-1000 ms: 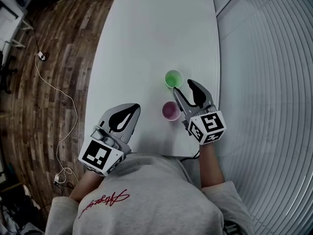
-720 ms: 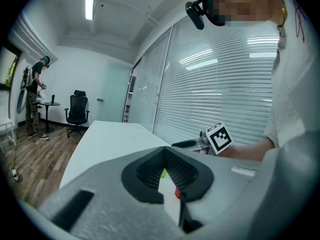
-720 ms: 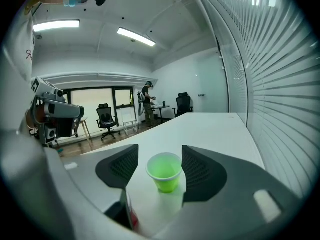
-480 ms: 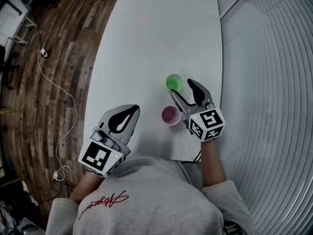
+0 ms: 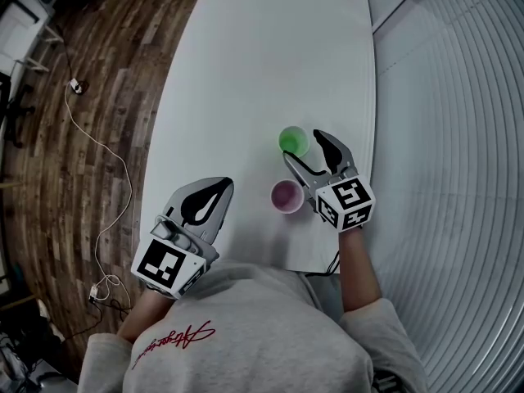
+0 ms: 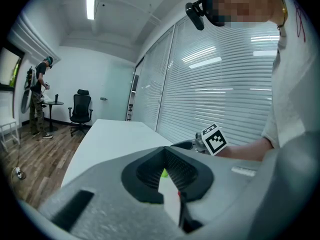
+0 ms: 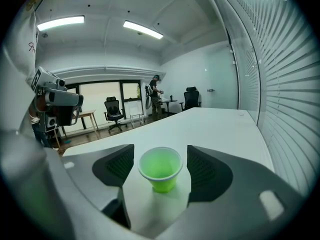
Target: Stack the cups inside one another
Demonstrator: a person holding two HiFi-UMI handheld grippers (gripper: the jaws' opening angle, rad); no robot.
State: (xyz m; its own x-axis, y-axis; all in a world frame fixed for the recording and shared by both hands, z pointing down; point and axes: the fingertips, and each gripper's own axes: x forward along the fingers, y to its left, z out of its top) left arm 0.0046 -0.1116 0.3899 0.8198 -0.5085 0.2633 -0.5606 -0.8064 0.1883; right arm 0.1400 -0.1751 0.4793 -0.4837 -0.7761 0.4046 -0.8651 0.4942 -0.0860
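R gripper (image 5: 304,146) jaws opening w/ green cup (image 7: 160,169) standing between, untouched | L gripper (image 5: 221,184) hovering, jaws together | pink cup (image 5: 286,196) sitting nearby, 2 cups apart

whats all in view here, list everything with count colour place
long white table: 1, white, centre
small pink plastic cup: 1, pink, upright on table, near right edge
small green plastic cup: 1, green, upright on table, just beyond pink cup
thin white cable: 1, white, on wood floor, left
slatted window blinds: 1 wall, white, right
black office chairs: at least 2, black, far room
left gripper: 1, grey-black, jaws together, empty, over table's near edge
right gripper: 1, grey-black, jaws opening around green cup, untouched
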